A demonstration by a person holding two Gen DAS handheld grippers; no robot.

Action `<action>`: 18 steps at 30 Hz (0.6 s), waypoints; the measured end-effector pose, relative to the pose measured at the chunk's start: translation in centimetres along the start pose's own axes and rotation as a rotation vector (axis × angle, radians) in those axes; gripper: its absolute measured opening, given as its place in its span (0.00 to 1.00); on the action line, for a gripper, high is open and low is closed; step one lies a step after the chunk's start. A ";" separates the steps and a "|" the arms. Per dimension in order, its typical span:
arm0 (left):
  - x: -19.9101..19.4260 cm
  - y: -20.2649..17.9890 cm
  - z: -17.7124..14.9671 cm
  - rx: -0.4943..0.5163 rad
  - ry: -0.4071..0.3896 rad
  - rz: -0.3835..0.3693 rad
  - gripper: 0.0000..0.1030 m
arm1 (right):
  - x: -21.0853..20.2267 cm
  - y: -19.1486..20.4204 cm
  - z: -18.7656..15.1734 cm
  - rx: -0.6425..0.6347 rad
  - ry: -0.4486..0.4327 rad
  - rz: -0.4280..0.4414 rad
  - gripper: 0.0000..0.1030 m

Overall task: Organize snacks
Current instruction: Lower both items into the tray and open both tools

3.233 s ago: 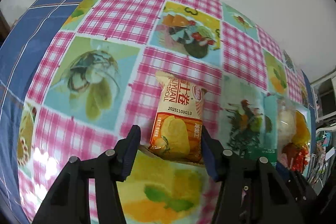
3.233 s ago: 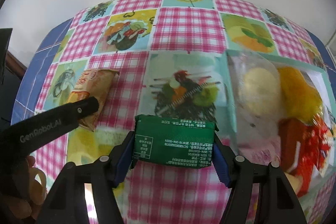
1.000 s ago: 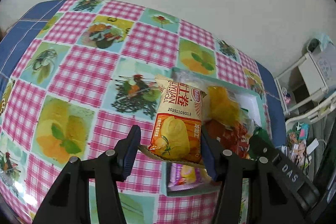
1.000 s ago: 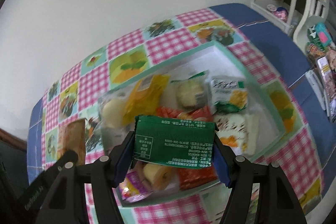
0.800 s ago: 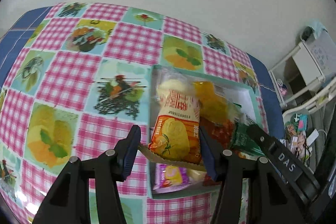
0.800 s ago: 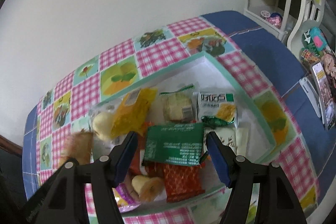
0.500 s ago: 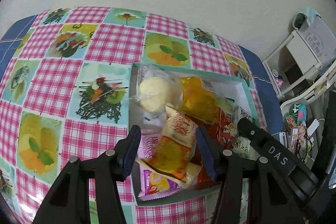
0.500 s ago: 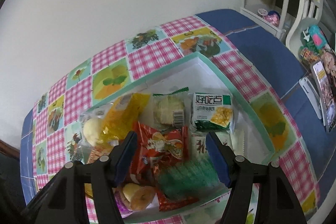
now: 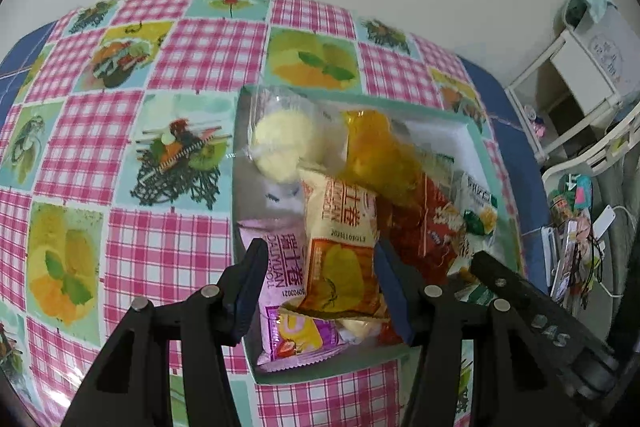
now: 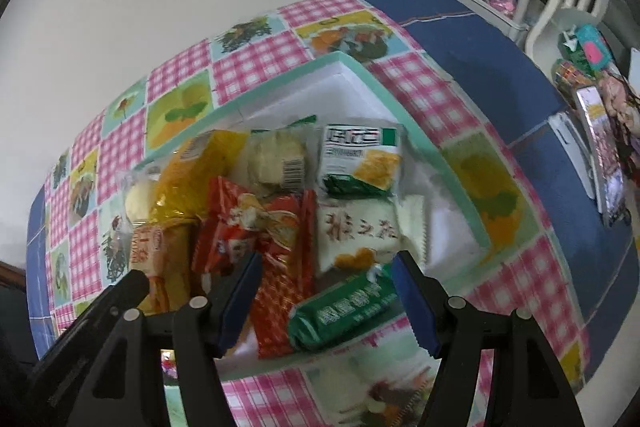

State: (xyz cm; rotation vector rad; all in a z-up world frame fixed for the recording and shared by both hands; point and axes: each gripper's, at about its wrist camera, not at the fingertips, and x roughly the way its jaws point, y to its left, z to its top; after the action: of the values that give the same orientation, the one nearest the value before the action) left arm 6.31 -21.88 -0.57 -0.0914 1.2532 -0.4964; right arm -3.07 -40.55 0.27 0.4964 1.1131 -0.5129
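A white box with a teal rim [image 9: 476,131] [image 10: 400,95] stands on the checked tablecloth [image 9: 168,107] and holds several snack packets. My left gripper [image 9: 320,251] hangs open over the box's near end. The orange snack packet [image 9: 340,251] lies loose below it on a pink packet [image 9: 280,267]. My right gripper [image 10: 328,259] is open too, above the near rim. The green packet [image 10: 344,307] lies in the box under it, beside a red packet [image 10: 280,267]. Each gripper's black arm shows at the edge of the other's view.
A plain wall runs behind the table. The blue cloth border [image 10: 480,39] marks the table's right edge. Beyond it stand a white shelf [image 9: 580,87] and cluttered small items [image 10: 600,147]. A green-and-white packet [image 10: 360,155] and a yellow one [image 10: 192,179] fill the box's far part.
Both hands came over the box and sank a little. The orange packet left my left jaws and the green packet left my right jaws. Both now lie in the box.
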 end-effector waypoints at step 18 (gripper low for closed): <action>0.2 0.1 0.4 0.004 0.008 0.014 0.78 | 0.7 0.8 -0.2 -0.030 0.033 -0.005 0.73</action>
State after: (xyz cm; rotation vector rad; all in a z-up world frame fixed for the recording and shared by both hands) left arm 6.75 -21.99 -0.63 -0.0772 1.2600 -0.4874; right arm -2.50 -39.86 -0.34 0.4773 1.1520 -0.4928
